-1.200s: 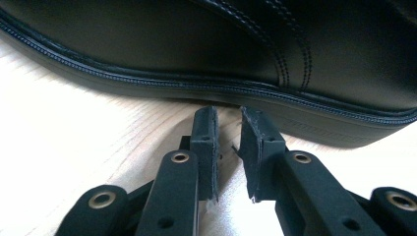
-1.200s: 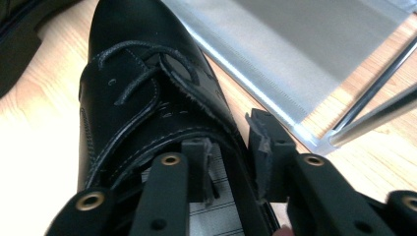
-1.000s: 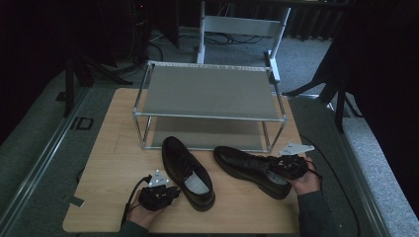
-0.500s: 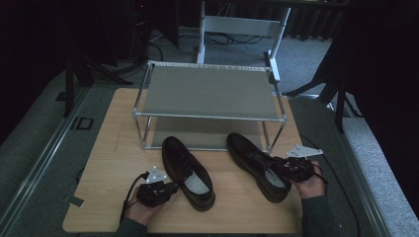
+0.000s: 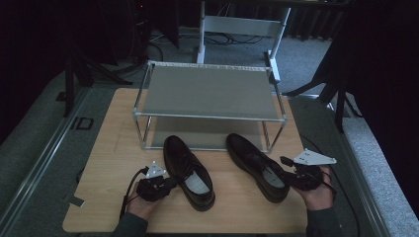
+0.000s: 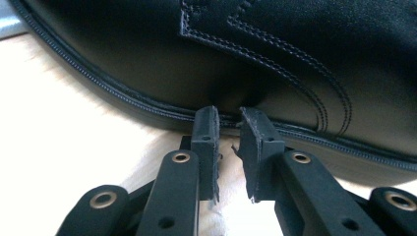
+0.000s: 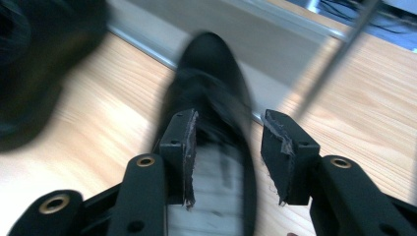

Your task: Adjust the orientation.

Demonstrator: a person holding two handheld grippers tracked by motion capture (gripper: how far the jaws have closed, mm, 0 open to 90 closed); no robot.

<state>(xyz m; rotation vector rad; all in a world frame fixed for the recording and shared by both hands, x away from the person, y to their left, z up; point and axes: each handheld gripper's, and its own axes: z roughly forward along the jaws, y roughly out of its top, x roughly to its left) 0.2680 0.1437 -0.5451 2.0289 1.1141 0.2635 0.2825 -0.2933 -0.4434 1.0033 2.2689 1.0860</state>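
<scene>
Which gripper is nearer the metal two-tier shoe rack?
Right. The right gripper holds the heel of a black leather shoe near the rack; the left gripper sits farther back.

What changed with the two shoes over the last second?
The right shoe swung from lying crosswise to pointing toe-first at the rack, turned by the right claw at its heel. The left shoe, left claw and rack stayed put.
</scene>
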